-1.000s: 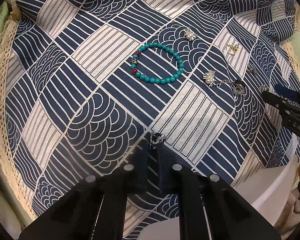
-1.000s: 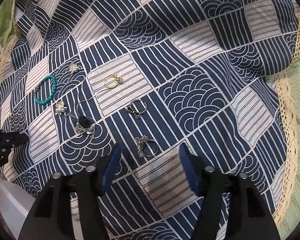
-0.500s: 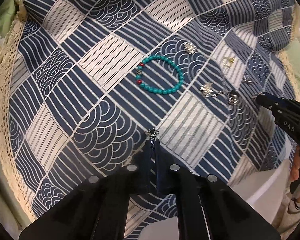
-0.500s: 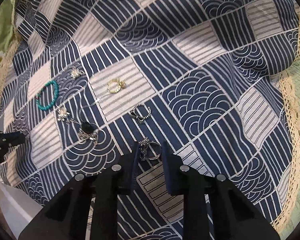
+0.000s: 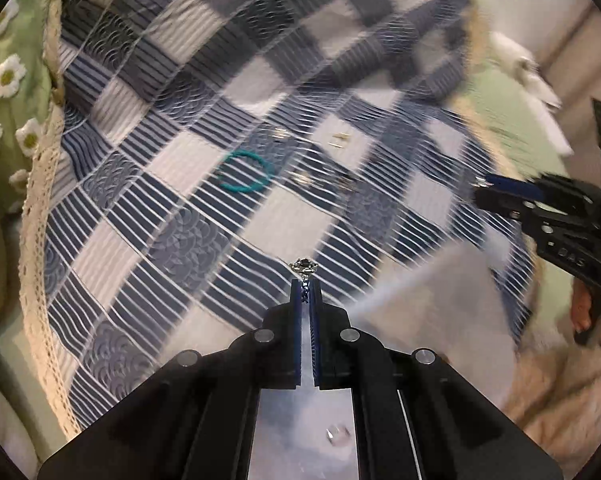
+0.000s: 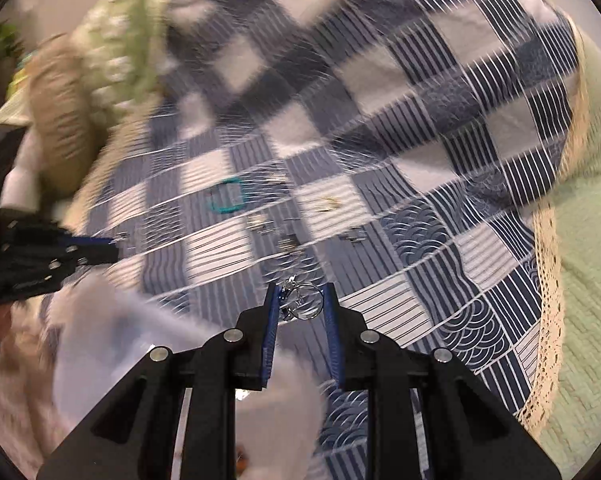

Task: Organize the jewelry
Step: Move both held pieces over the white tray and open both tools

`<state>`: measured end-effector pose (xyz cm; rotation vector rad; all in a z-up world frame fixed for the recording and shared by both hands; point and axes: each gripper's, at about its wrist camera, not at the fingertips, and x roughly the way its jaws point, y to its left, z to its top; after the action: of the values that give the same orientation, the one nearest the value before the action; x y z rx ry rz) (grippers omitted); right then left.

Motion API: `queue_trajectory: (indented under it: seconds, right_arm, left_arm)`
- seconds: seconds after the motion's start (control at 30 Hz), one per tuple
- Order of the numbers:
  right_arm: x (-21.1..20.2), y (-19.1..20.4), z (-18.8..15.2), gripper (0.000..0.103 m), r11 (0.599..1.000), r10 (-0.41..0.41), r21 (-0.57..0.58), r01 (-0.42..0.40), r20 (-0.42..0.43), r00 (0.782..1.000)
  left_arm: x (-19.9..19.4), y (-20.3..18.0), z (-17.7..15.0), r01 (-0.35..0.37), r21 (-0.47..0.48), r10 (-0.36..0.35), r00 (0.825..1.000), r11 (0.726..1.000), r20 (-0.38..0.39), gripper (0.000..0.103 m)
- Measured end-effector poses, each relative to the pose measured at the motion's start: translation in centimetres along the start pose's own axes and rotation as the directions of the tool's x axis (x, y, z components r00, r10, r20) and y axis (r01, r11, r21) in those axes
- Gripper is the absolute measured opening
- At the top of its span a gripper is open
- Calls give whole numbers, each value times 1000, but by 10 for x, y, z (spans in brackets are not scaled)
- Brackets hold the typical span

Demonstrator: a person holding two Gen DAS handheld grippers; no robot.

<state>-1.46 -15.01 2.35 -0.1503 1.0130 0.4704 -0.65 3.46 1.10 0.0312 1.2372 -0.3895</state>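
My left gripper (image 5: 305, 286) is shut on a small silver ring with a dark stone (image 5: 304, 267), held up above the blue patterned cloth (image 5: 160, 208). In the right wrist view my right gripper (image 6: 300, 304) is shut on a silver ring (image 6: 303, 303) that spans the gap between its blue pads, also lifted off the cloth. A turquoise bead bracelet (image 5: 243, 177) and several small silver and gold pieces (image 5: 340, 140) lie blurred on the cloth further off. Each gripper shows at the edge of the other's view, the right gripper (image 5: 500, 190) and the left gripper (image 6: 100, 246).
A white container (image 5: 432, 312) sits blurred under and right of the left gripper, and shows as a white container (image 6: 112, 344) in the right wrist view. Green bedding with daisies (image 5: 8, 80) and a lace cloth edge (image 6: 548, 280) border the cloth. A hand (image 5: 584, 312) holds the right gripper.
Both grippers closed on their rings and lifted them off the cloth, rising and pulling back toward the white container. The view is now blurred by motion.
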Motion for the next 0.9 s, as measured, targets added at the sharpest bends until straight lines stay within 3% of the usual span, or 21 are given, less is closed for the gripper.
queue_trajectory:
  seconds: [0.13,0.27,0.4,0.53,0.9]
  right_arm:
    - [0,33,-32,23,993,69,-86,-75,-65,995]
    - [34,59,-72,23,982,64,-161,-99,-213,975]
    - [58,69,-94,23,977,22,-196,-81,-287,958]
    - [67,71,-102,23,977,-12,-207,-54,-304,953]
    - [69,77,-97,23,977,-4,-206,-61,-302,953]
  left_arm:
    - [-5,-22,-35,70,71,-68,997,995,-33,4]
    - [11,-25,-73,47,85,-39,994,995,-98,4]
    - [37,-27,-100,27,109,-8,985,994,-173,4]
    - [53,-25,-109,-39,123,64,977,992,-202,4]
    - [58,-23,-101,-56,131,82,977,990,-197,6]
